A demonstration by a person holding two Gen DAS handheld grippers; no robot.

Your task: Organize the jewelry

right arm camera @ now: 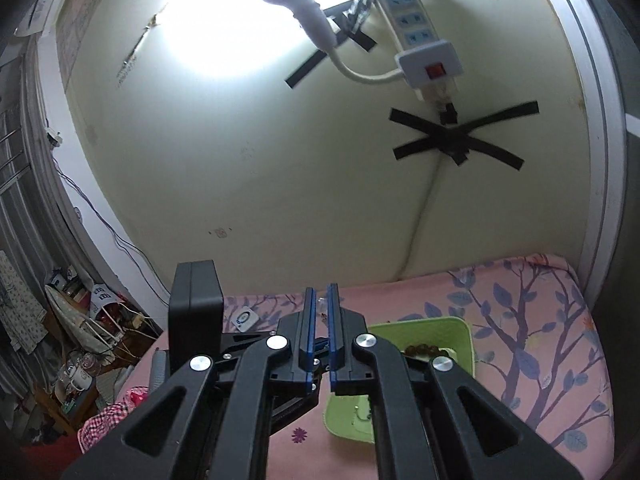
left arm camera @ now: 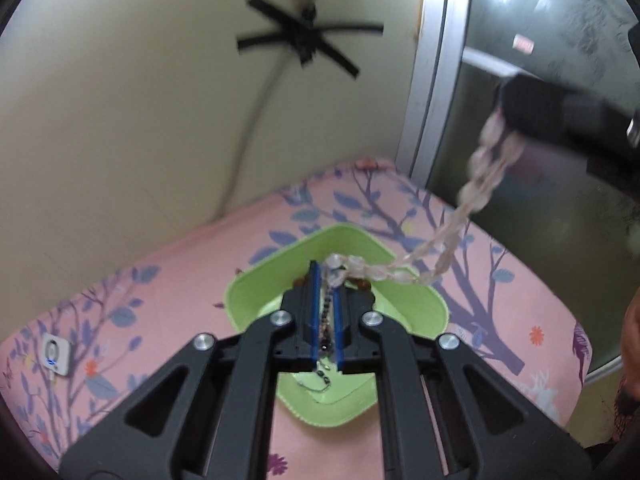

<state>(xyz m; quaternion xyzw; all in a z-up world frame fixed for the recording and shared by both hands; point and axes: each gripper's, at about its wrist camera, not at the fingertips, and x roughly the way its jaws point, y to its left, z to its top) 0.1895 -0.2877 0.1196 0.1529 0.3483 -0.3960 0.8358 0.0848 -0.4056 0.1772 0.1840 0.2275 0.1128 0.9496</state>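
Left tool [left arm camera: 325,300] is seen closed on one end of a pale beaded necklace [left arm camera: 472,196]. The strand runs slack up from the green tray [left arm camera: 256,280] on the pink bedsheet [left arm camera: 168,264] to the right tool [left arm camera: 520,116], blurred, apparently clamped on the other end. Light, limp and slippery; thread judged fragile, so beads are best gripped. A darker chain [left arm camera: 326,380] lies in the tray.

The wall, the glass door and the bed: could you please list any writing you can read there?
None is legible.
Red sticker on the glass door: blurred.
Power strip: blue markings, no readable words.
Papers on the wall: print too small.
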